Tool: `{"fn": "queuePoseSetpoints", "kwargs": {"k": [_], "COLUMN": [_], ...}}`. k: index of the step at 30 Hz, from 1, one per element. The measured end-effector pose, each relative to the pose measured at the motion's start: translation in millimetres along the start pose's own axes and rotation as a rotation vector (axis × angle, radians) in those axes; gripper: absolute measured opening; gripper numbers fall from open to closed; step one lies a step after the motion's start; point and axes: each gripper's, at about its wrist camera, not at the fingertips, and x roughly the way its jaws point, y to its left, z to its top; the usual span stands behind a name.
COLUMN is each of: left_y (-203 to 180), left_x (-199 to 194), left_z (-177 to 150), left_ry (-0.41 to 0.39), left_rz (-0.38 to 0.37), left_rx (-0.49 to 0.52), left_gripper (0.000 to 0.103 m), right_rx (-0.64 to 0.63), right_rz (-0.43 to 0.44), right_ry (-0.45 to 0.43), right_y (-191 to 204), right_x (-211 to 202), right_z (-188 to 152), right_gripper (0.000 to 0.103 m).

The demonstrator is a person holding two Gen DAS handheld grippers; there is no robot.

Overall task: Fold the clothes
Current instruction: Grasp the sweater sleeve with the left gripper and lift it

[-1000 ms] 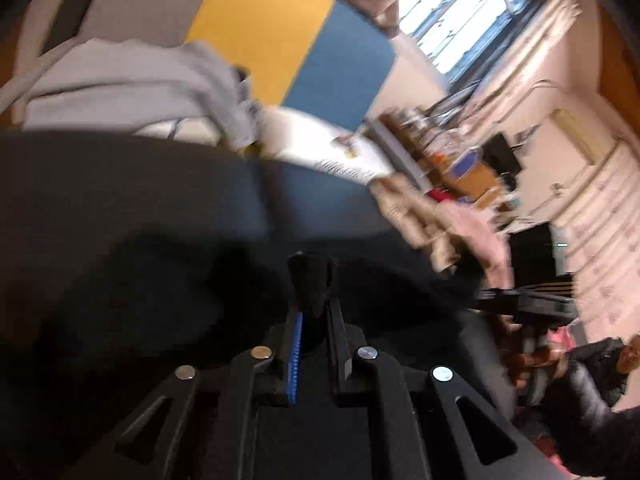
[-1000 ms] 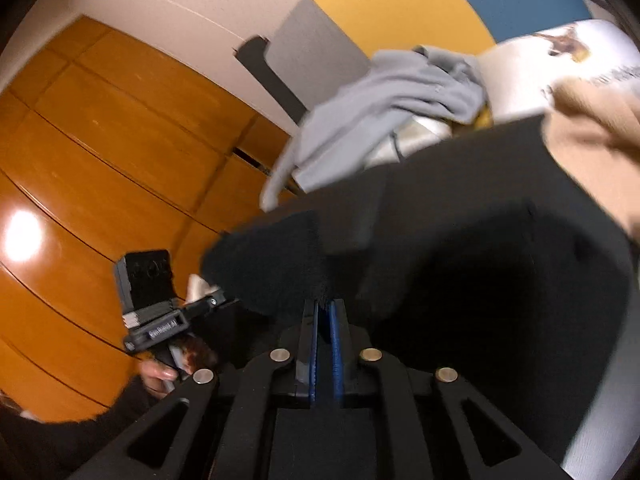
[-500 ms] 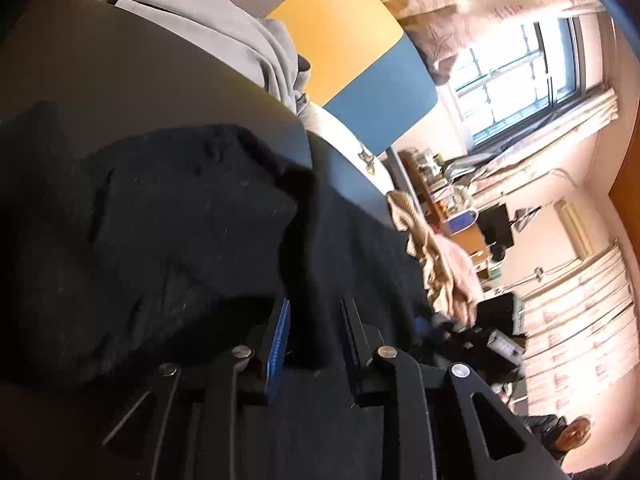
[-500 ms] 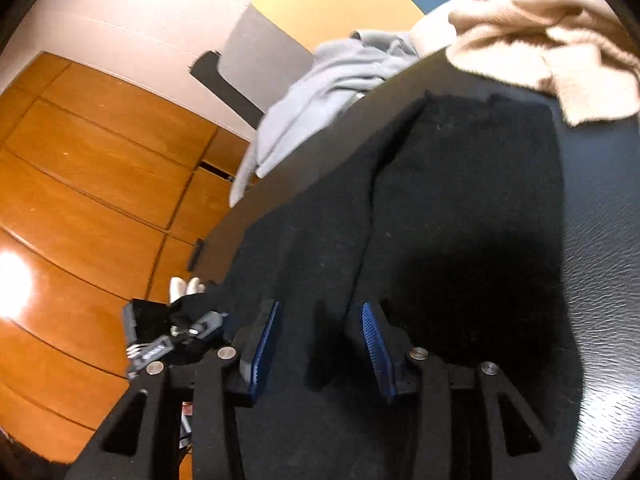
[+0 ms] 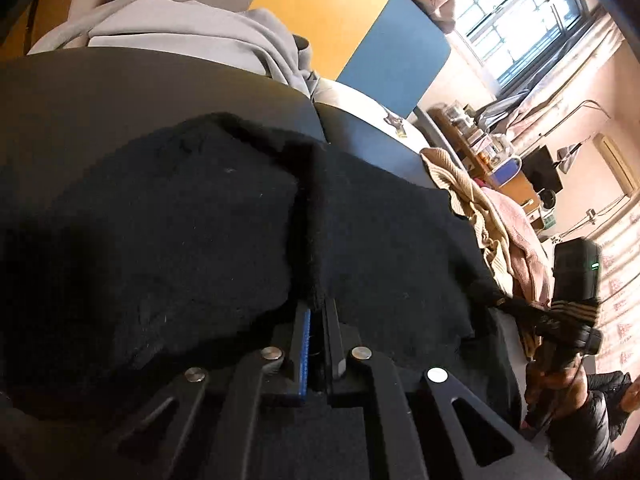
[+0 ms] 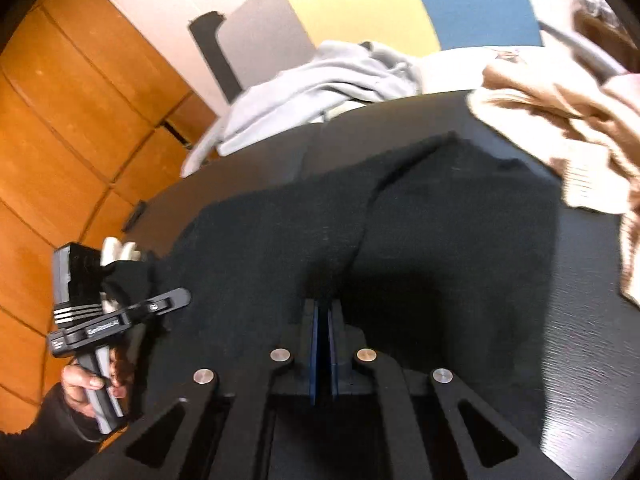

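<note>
Your left gripper (image 5: 316,312) sits at the bottom centre of the left wrist view, its jaws drawn together on a thick fold of the black garment (image 5: 180,232). The knit bunches up between the pads and rises in a ridge toward the middle of the frame.

Your right gripper (image 6: 323,312) is at the bottom centre of the right wrist view. Its jaws stand nearly shut, only a sliver between the blue pads, and they pinch the near edge of the same black garment (image 6: 440,240).

No box or basket shows in either view; the clothes lie loose on the dark desk (image 5: 120,92).

The black garment covers most of the middle of both frames, spread over the desk. It is a fuzzy dark knit with specks of lint, and a long crease runs from the jaws up toward the far edge. In the right wrist view its left corner is gathered in your left gripper (image 6: 116,320), which your left hand (image 6: 88,388) holds at the lower left of that frame.

A grey garment (image 5: 192,36) lies heaped at the far edge of the desk, upper left in the left wrist view. A tan knit (image 6: 560,120) lies crumpled at the upper right of the right wrist view, touching the black garment's far corner.
</note>
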Motion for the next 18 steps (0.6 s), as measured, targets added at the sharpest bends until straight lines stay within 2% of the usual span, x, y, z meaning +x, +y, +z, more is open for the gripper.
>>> {"fn": "queuePoseSetpoints", "kwargs": {"k": [2, 3, 4, 5, 6, 8, 10, 11, 12, 14, 15, 18], "left_y": [2, 3, 3, 3, 4, 4, 5, 8, 15, 28, 36, 62], "left_x": [-3, -5, -8, -13, -18, -37, -60, -69, -82, -108, -126, -174], "left_z": [-5, -7, -9, -11, -14, -23, -37, -43, -50, -63, -70, -82], "left_ry": [-0.018, -0.028, -0.036, -0.048, -0.061, -0.092, -0.126, -0.136, -0.152, -0.186, -0.216, -0.304], "left_rz": [-0.012, -0.018, -0.023, -0.021, -0.018, 0.016, 0.039, 0.051, 0.068, 0.103, 0.139, 0.232], "left_rx": [-0.020, -0.028, -0.040, -0.055, -0.070, -0.080, -0.089, -0.097, -0.117, -0.157, -0.178, -0.236], "left_gripper": [0.008, 0.010, 0.017, 0.023, 0.023, 0.025, 0.027, 0.028, 0.029, 0.034, 0.036, 0.043], "right_rx": [-0.008, 0.005, 0.021, 0.047, 0.070, 0.066, -0.010, -0.051, -0.097, -0.189, -0.238, -0.347], "right_rz": [-0.050, -0.038, -0.024, -0.006, 0.009, -0.019, -0.057, -0.060, -0.057, -0.051, -0.057, -0.190], "right_ry": [0.033, 0.020, 0.006, -0.007, -0.018, -0.046, -0.111, -0.135, -0.131, -0.122, -0.113, -0.027], "right_y": [-8, -11, -14, -18, -21, -19, 0, 10, 23, 50, 62, 77], "right_x": [9, 8, 7, 5, 3, -5, -23, -30, -30, -29, -27, 4], "right_z": [-7, -8, -8, -9, -9, -9, -10, -11, -13, -17, -20, -33], "right_gripper": [0.005, 0.005, 0.006, 0.012, 0.016, 0.028, 0.037, 0.046, 0.055, 0.089, 0.093, 0.100]}}
